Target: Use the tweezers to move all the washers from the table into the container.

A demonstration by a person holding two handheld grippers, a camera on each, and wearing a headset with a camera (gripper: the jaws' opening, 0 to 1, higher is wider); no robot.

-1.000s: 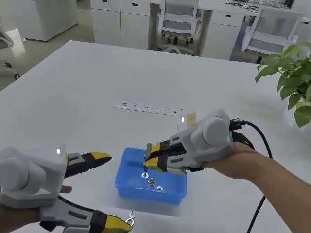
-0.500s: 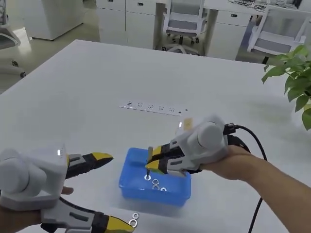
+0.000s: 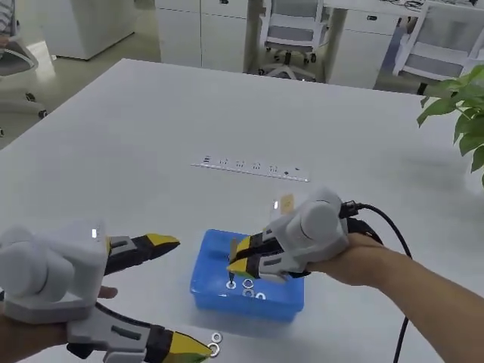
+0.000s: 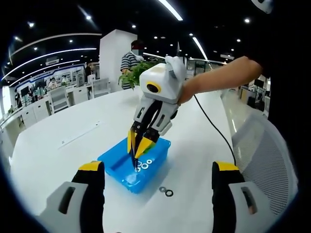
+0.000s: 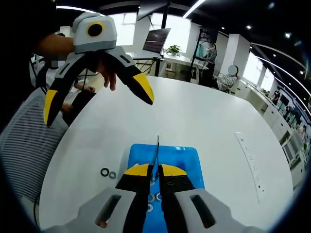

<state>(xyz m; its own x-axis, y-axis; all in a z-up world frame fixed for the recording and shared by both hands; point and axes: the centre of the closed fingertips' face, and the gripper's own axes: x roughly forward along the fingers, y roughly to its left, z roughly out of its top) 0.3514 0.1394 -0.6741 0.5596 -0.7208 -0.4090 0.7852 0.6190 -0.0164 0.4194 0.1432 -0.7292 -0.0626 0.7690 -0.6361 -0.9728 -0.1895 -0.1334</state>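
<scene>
Right tongs: the yellow-tipped right tongs (image 3: 236,261) are pressed together on the slim metal tweezers (image 5: 157,148) and held over the middle of the container.
Tweezers: they point down into the shallow blue plastic container (image 3: 208,266). Their tips are low inside it, right by the washers there; whether they pinch one cannot be told.
Left tongs: the yellow-tipped left tongs (image 3: 178,295) are spread wide and hold nothing, just left of the container.
Washers inside: a few small metal ring washers (image 3: 248,285) lie close together on the container floor, near its front wall.
Washers outside: two loose washers (image 4: 165,191), one dark and one silvery, lie side by side on the white tabletop (image 3: 189,113), just in front of the container and near one left jaw tip.
Beyond: a white power strip (image 3: 253,166) lies flat on the tabletop, well apart from the container.
</scene>
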